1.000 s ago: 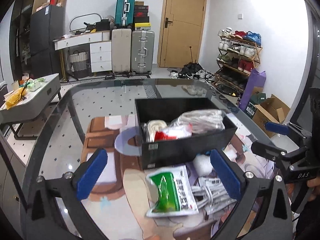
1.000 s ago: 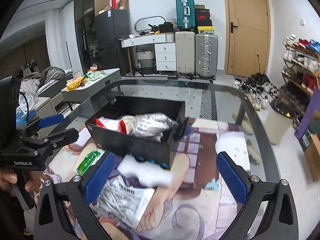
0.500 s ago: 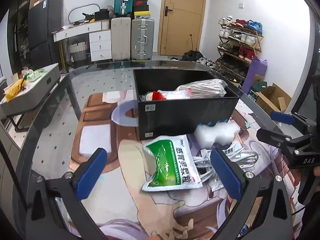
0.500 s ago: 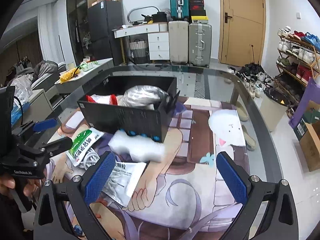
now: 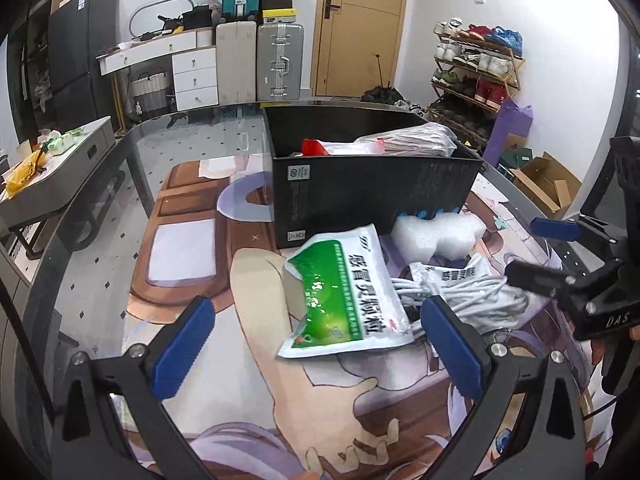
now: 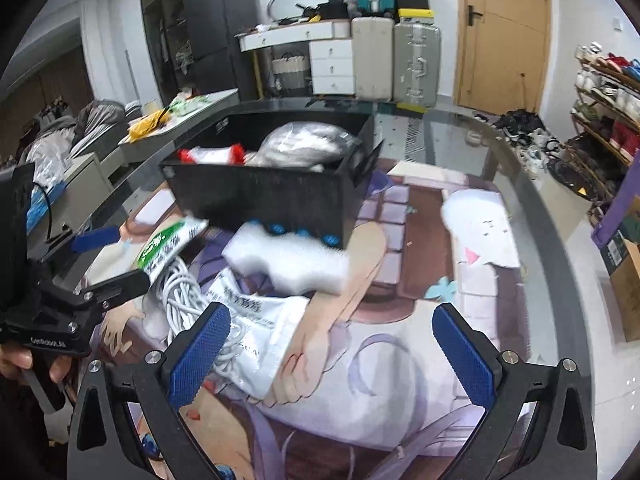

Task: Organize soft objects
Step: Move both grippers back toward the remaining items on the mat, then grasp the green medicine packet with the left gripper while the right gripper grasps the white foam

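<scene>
A black box [image 5: 372,196] [image 6: 272,196] stands on the table and holds a silvery bag [image 5: 412,140] and a red-and-white packet [image 5: 320,148]. In front of it lie a green-and-white pouch [image 5: 344,292] [image 6: 168,244], a white bubble-wrap pack [image 5: 440,236] [image 6: 292,260], a coiled white cable [image 5: 472,292] [image 6: 188,300] and a white printed pouch [image 6: 256,332]. My left gripper [image 5: 316,344] is open just before the green pouch. My right gripper [image 6: 332,352] is open, near the white pouch and cable.
The glass table carries a printed cartoon mat [image 5: 192,248] [image 6: 440,264]. Its rounded edge [image 5: 80,208] runs on the left. Suitcases [image 5: 276,64], a door, a shoe rack [image 5: 476,68] and a side table [image 5: 52,156] stand beyond.
Both grippers have pulled back and dropped lower toward the table. The loose pouches and cable now sit closer between the fingers. Both stay open and empty.
</scene>
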`<action>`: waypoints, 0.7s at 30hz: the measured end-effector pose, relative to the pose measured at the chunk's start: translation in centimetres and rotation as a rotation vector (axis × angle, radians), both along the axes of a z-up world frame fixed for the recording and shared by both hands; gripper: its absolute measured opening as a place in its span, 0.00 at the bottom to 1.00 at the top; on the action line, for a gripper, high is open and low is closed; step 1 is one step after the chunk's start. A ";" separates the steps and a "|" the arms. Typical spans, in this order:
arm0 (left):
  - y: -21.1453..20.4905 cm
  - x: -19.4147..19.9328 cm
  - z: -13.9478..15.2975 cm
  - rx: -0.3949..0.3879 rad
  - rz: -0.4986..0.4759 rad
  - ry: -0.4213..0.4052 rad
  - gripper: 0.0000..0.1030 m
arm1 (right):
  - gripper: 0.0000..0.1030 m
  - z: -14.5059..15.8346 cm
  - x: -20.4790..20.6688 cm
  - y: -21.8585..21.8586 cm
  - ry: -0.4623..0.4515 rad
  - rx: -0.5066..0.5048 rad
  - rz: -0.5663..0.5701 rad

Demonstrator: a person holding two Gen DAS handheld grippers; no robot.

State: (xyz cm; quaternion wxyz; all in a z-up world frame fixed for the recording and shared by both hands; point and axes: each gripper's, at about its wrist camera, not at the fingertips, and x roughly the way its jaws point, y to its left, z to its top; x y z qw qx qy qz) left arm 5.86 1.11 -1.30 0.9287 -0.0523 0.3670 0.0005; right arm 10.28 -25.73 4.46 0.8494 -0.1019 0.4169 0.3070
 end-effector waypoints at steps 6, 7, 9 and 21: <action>0.2 -0.1 0.0 -0.027 -0.011 -0.005 1.00 | 1.00 -0.5 -0.5 0.7 0.026 0.003 0.049; 0.3 -0.1 0.0 -0.036 -0.011 -0.004 1.00 | 1.00 -0.7 -0.6 0.9 0.030 -0.001 0.065; 0.6 -0.1 0.0 -0.051 -0.006 -0.005 1.00 | 1.00 -0.7 -0.9 1.1 0.029 -0.007 0.090; 0.6 0.1 -0.2 -0.060 -0.011 0.004 1.00 | 0.99 -0.6 -1.4 1.2 0.037 0.012 0.126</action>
